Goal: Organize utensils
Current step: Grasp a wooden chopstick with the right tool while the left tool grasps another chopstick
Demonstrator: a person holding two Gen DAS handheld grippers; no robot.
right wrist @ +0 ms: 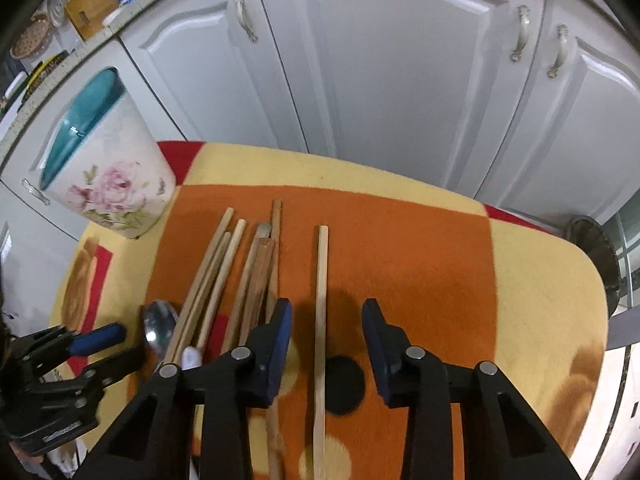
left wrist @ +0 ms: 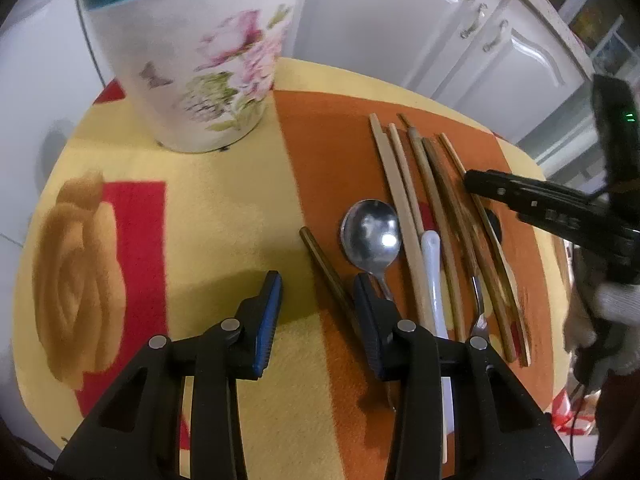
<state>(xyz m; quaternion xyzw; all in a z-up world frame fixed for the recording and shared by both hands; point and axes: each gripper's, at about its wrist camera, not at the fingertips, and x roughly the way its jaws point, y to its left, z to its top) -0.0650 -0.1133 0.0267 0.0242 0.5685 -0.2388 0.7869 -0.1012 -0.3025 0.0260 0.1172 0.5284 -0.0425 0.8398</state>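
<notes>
A floral ceramic holder (left wrist: pixel 200 60) with a teal rim stands at the far left of the cloth; it also shows in the right wrist view (right wrist: pixel 108 176). Several wooden chopsticks (left wrist: pixel 436 208) lie side by side on the orange patch, with a metal spoon (left wrist: pixel 372 236) and a white plastic utensil (left wrist: pixel 434 280). One brown chopstick (left wrist: pixel 324 272) lies apart, between the jaws of my open left gripper (left wrist: pixel 318 286). My open right gripper (right wrist: pixel 326 320) straddles a single pale chopstick (right wrist: pixel 321 320). Both grippers hold nothing.
The table is covered by a yellow, orange and red cloth (right wrist: pixel 420 264). White cabinet doors (right wrist: pixel 400 80) stand close behind the table's far edge. The right gripper (left wrist: pixel 540 208) shows in the left wrist view, over the chopsticks' right side.
</notes>
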